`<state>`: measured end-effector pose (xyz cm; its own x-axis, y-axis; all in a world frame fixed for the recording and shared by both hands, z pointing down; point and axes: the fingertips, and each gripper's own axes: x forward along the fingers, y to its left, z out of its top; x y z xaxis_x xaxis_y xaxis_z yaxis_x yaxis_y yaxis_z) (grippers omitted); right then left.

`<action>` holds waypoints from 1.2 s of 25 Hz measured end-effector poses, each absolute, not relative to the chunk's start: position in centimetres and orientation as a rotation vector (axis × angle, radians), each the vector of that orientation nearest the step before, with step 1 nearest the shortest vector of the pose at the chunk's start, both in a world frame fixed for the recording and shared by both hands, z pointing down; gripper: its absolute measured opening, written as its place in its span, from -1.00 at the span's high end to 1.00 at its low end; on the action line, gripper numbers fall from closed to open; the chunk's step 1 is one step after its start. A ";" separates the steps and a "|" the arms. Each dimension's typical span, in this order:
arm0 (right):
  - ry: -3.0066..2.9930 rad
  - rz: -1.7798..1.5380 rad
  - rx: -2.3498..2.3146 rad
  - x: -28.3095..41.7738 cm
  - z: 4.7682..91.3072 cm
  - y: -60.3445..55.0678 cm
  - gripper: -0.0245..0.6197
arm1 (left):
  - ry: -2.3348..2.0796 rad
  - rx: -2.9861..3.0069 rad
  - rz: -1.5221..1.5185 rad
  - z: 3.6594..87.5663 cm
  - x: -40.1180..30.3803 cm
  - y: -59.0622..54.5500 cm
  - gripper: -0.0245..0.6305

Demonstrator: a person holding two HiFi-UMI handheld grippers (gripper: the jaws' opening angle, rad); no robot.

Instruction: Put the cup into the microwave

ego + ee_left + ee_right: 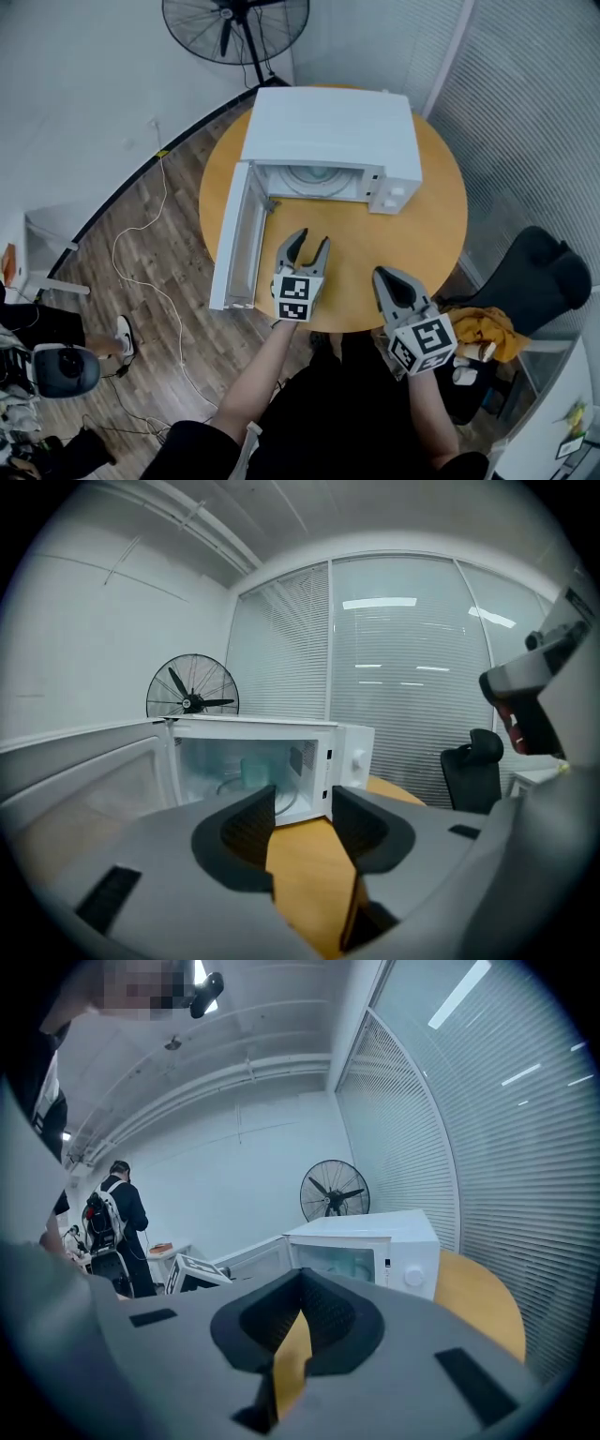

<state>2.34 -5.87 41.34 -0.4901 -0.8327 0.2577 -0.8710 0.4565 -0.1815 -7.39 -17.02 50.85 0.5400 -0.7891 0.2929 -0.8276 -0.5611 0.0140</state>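
Head view: the white microwave (328,122) sits on the far half of the round wooden table (431,234), and both my tongs are over the near edge, pointing toward it.
Left gripper (314,239): jaws spread, with only bare tabletop showing between them. It pinches nothing.
Right gripper (384,275): jaws pressed together at the tips, and empty. It is to the right of the other one and nearer to me.
Door (234,239): swung wide open to the left of the oven.
Cup (253,771): pale green and see-through, standing inside the oven on the glass turntable (314,178), well apart from both tongs.
Fan (234,23): black, on the floor behind the oven.
Chair (539,277): black, to the right of the table.
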 end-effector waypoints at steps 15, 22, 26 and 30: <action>-2.566 0.368 1.543 0.3 40.0 -4.4 0.89 | -1.316 2.659 0.244 44.5 -8.4 -10.0 0.85; -2.566 0.353 1.537 0.4 39.7 -4.3 0.90 | -1.290 2.683 0.181 41.7 -8.8 -8.9 0.86; -2.568 0.360 1.542 0.5 39.4 -4.5 0.90 | -1.270 2.699 0.156 40.5 -8.9 -8.6 0.92; -2.573 0.352 1.537 0.5 39.1 -4.8 0.90 | -1.279 2.702 0.160 39.9 -9.2 -8.5 0.93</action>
<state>0.54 -4.76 39.14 -0.4755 -0.8508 0.2236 -0.8796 0.4561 -0.1349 -9.15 -8.52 39.94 0.6312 -0.7591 0.1592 -0.7749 -0.6260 0.0876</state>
